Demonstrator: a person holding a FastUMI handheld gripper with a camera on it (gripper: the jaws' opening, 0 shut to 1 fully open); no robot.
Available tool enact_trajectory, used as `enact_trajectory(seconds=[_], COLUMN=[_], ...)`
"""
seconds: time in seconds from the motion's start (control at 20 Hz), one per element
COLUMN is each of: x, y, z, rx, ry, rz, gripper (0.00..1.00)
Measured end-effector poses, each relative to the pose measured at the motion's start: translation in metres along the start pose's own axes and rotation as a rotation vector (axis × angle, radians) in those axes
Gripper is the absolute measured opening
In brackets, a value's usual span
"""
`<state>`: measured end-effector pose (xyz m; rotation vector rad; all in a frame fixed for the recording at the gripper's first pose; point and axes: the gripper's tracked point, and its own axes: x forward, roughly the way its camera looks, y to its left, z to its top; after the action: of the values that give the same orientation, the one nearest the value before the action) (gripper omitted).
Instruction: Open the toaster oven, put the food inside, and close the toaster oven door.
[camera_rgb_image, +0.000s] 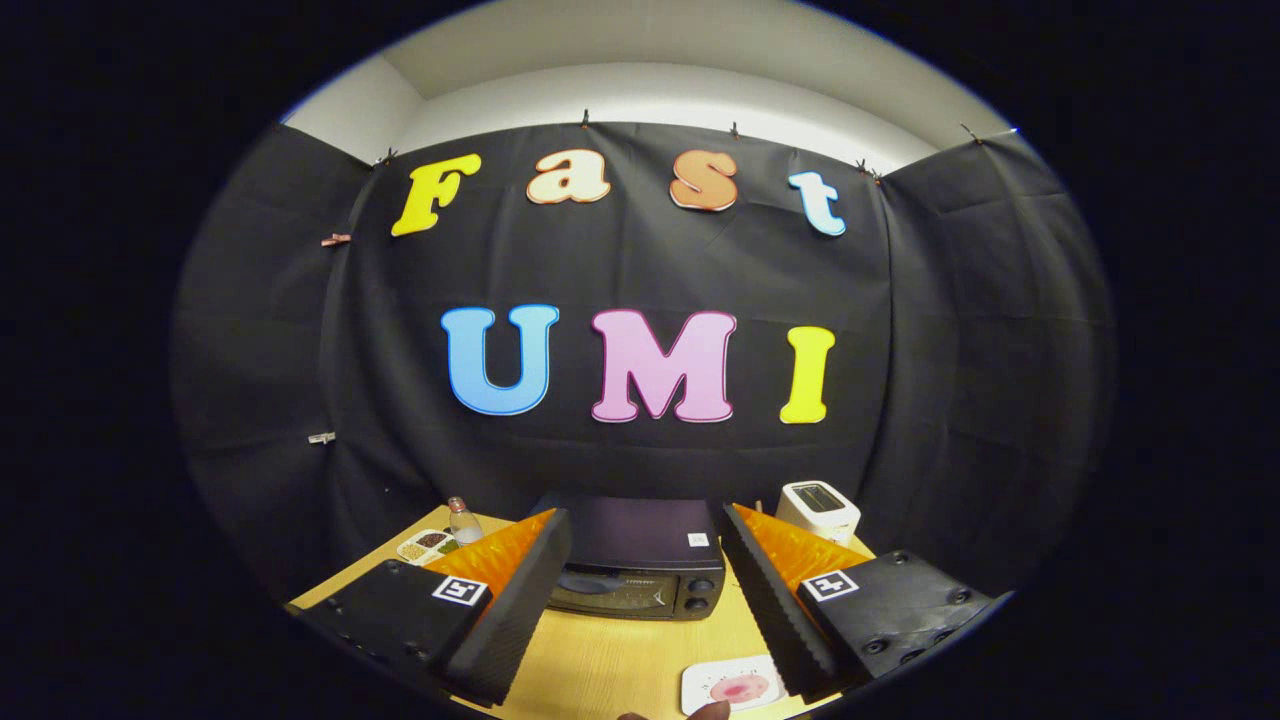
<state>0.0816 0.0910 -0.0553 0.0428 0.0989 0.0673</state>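
Beyond my spread, empty gripper (640, 580) sat the toaster oven (636, 565), door shut, food plate (735, 685) nearer — I judged a level approach to the door's top edge best.

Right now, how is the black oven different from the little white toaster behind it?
The toaster oven is black, wide and low, with a glass door in front and knobs beside it; the white toaster is smaller and has its slot on top. The toaster oven sits beyond the gap of the open gripper, while the toaster stands behind the gripper's right finger. Both rest on the wooden table, and the oven door looks shut.
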Motion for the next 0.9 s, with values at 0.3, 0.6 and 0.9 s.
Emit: enact_trajectory(seconds=[0.3,0.6,0.9], x=[0.077,0.134,0.179], y=[0.043,0.06,0.074], z=[-0.08,-0.157,-0.208], rx=[0.036,0.075,0.064], ry=[0.163,0.301,0.384], rz=[0.027,0.006,-0.006], gripper=[0.98,0.98,0.98])
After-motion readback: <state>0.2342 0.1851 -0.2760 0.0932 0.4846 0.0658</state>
